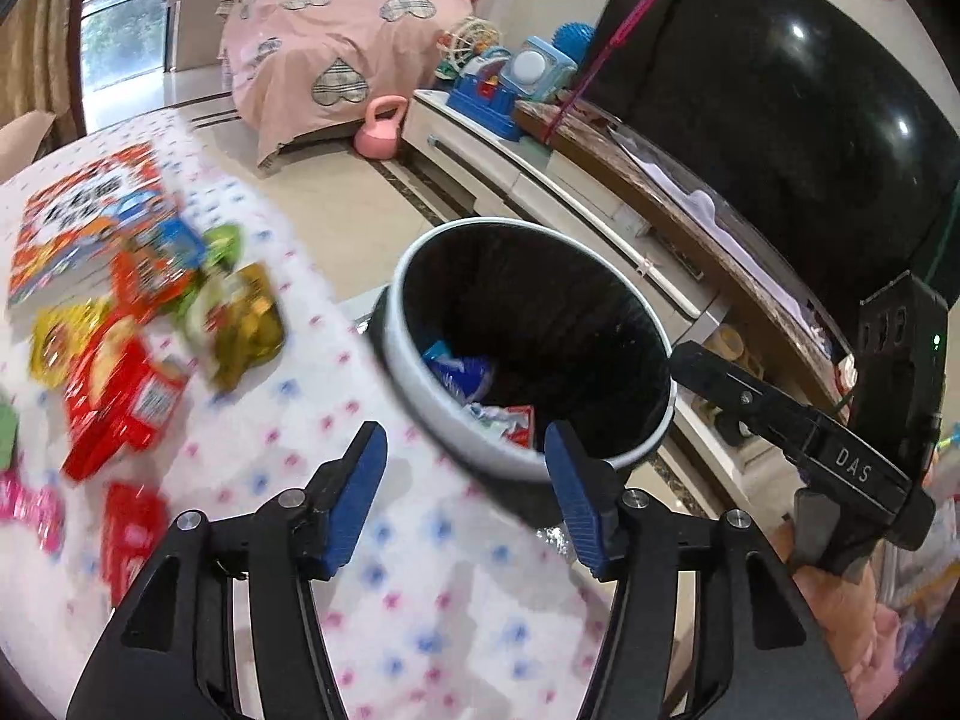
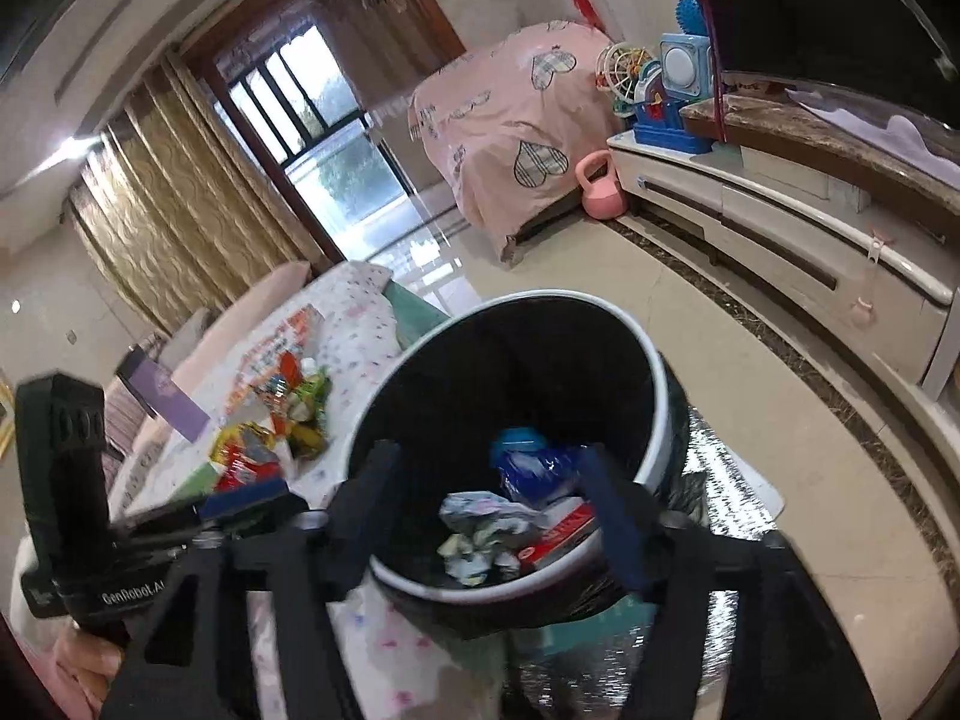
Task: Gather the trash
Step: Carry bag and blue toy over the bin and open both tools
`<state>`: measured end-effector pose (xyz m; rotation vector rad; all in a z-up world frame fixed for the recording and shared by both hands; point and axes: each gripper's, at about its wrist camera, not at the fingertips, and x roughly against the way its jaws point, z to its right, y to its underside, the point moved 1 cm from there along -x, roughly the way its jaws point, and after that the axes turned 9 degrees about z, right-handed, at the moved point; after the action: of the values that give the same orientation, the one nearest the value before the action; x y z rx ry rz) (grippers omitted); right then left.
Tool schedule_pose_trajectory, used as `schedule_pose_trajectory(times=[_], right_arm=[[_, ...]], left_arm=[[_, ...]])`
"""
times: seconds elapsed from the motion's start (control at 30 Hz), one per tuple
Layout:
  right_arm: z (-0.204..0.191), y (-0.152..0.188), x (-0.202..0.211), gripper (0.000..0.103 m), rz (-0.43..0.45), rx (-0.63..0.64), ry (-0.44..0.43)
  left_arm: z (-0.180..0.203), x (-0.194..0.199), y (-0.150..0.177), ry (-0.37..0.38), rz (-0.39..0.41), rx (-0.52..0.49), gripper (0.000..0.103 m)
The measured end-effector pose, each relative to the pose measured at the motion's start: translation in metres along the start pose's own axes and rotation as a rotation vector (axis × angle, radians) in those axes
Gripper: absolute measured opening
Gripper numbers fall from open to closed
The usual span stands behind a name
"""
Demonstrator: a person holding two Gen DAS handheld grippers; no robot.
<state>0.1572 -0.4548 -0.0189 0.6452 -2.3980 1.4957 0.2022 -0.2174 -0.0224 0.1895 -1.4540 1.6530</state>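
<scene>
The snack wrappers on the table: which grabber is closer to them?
Left. The left gripper hangs over the cloth beside the snack wrappers; the right gripper is open over the trash bin.

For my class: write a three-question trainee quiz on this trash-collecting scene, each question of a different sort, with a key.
1. True or false: the bin already holds wrappers, among them a blue packet.
2. Multiple choice: what is between the fingers of the left gripper?
A. a red wrapper
B. nothing
C. a bottle
3. Short answer: where does the uncollected trash lie?

Key
1. True; a crumpled pale wrapper and a red one lie there too.
2. B; the right gripper, held over the bin, is open and empty as well.
3. On the dotted tablecloth, as a pile of snack wrappers beside the bin.
</scene>
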Motion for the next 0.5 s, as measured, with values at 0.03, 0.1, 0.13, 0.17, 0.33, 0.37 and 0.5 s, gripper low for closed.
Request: schedule_pose_trajectory(times=[0.03,0.1,0.13,0.17,0.33,0.37,0.5], right_arm=[[-0.004,0.004,0.003,0.079,0.008,-0.004,-0.006],[-0.012,0.01,0.005,0.079,0.01,-0.007,-0.016],[-0.017,0.014,0.006,0.079,0.009,-0.008,-0.02],[-0.021,0.017,0.007,0.079,0.006,-0.009,-0.026],[-0.045,0.034,0.01,0.08,-0.009,-0.015,-0.057],[-0.049,0.038,0.009,0.081,-0.015,-0.015,-0.063],[-0.069,0.052,0.007,0.082,-0.038,-0.011,-0.092]], left_arm=[[-0.004,0.005,0.003,0.001,0.002,0.009,0.056],[-0.013,0.017,0.009,-0.011,0.014,0.024,0.056],[-0.019,0.024,0.012,-0.02,0.021,0.03,0.056],[-0.025,0.031,0.016,-0.029,0.029,0.04,0.056],[-0.058,0.06,0.032,-0.07,0.05,0.105,0.056],[-0.066,0.066,0.037,-0.078,0.054,0.122,0.056],[-0.095,0.087,0.053,-0.117,0.067,0.17,0.056]])
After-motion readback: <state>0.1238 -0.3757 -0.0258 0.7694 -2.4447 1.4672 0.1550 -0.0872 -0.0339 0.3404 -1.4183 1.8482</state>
